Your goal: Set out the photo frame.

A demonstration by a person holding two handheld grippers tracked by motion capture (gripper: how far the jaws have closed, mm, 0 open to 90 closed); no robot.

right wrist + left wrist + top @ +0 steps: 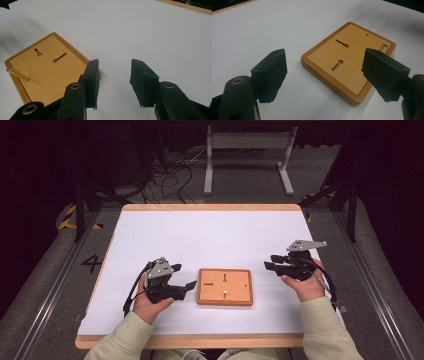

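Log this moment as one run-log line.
left tongs: open, empty, left of wooden board | right tongs: open, empty, right of board | metal peg: standing in board | table: white

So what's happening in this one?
A person sits at a white-topped table with a claw in each hand. A wooden board with keyhole slots and a metal pin standing in it lies between them. The left claw and right claw flank it, both open and empty, touching nothing.
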